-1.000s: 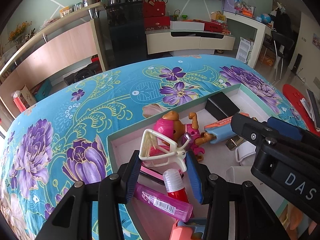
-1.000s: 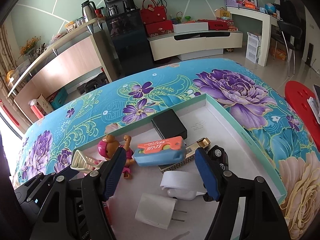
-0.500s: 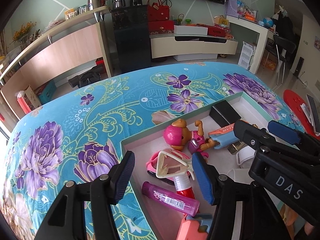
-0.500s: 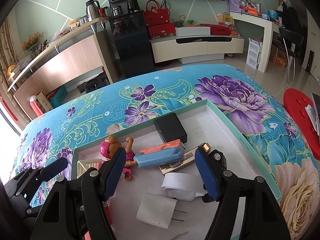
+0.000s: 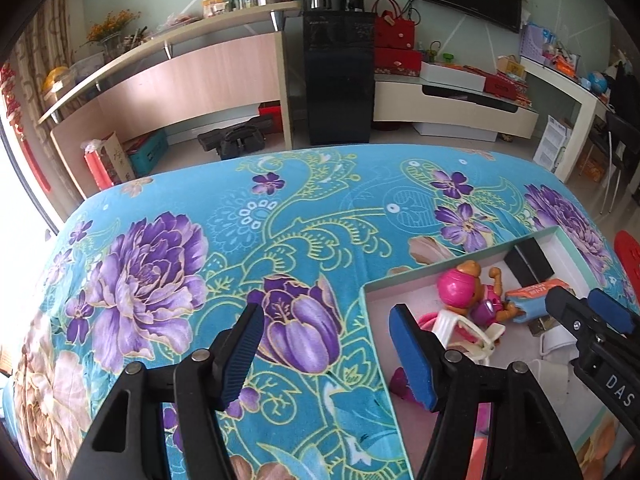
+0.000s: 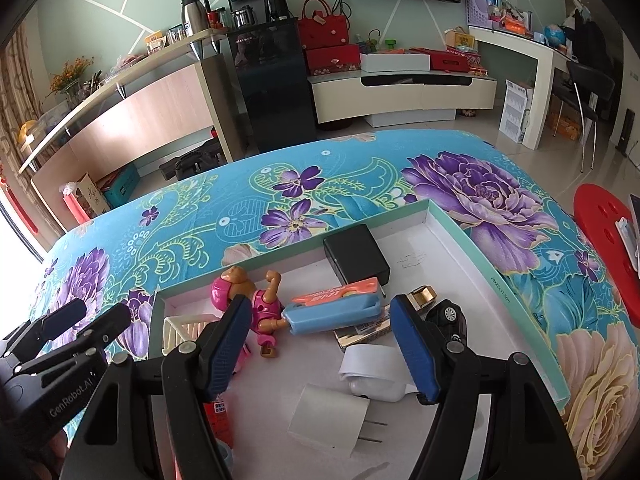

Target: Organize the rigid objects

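Observation:
A shallow mint-rimmed box lies on the flowered cloth and holds the rigid objects: a pink toy figure, a blue and orange case, a black block, a white plug adapter, a toy car and a cream toy chair. My left gripper is open and empty, over the box's left rim. My right gripper is open and empty, over the middle of the box.
The blue flowered cloth spreads out to the left of the box. A red stool stands off the right edge. A counter, a black cabinet and a TV bench line the far wall.
My left gripper let go of the cream toy chair, which now lies in the box, then opened and drew back left over the rim. My right gripper stayed open and barely moved.

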A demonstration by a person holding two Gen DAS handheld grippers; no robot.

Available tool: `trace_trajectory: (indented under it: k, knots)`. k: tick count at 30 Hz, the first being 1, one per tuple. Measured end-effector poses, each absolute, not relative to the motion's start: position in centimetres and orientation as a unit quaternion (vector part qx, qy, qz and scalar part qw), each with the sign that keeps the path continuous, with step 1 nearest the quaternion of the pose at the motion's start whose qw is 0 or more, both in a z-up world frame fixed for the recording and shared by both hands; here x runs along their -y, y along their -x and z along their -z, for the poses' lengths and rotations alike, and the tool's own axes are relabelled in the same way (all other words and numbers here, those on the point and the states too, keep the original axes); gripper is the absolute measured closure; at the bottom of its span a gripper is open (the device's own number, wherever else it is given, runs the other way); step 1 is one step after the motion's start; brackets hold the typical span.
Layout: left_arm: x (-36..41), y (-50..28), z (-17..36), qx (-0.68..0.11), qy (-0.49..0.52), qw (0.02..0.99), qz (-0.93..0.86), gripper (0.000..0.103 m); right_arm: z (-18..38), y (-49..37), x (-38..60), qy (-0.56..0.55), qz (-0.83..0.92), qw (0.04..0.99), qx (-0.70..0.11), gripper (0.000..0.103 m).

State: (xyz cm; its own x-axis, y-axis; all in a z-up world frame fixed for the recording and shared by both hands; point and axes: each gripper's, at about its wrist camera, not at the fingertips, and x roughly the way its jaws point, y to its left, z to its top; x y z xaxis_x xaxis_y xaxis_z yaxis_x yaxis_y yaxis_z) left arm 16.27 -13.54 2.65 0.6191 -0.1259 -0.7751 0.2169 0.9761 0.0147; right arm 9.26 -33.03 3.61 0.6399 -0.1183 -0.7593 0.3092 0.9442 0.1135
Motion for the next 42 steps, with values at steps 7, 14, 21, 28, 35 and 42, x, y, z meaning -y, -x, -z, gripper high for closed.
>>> trace_trajectory:
  k: [7,14,21,28,35,42]
  knots:
    - [11.9,-16.8,-2.0,-0.43,-0.058,0.899,0.054,0.025,-3.0,-9.9,32.1,-0.1,0.116,0.895,-0.419,0.025]
    - [11.8,-17.2,-1.2,-0.444,-0.064,0.893,0.043,0.013,-2.5,-10.3,31.6,-0.092,0.118,0.891,-0.429,0.018]
    - [11.5,-17.4,-0.9,-0.443,-0.06,0.894,0.038,0.0,-2.3,-10.4,31.8,-0.095,0.125,0.887,-0.434,0.018]
    - [11.3,-17.7,-0.3,-0.449,-0.056,0.891,0.032,0.0,-2.3,-10.4,31.9,-0.092,0.134,0.887,-0.432,0.018]
    - [10.7,-17.9,-0.2,-0.452,-0.043,0.89,0.026,0.0,-2.3,-10.4,31.6,-0.087,0.131,0.889,-0.43,0.018]
    - [9.9,-17.6,-0.4,-0.451,-0.035,0.892,0.022,0.0,-2.5,-10.4,31.2,-0.078,0.131,0.89,-0.43,0.017]
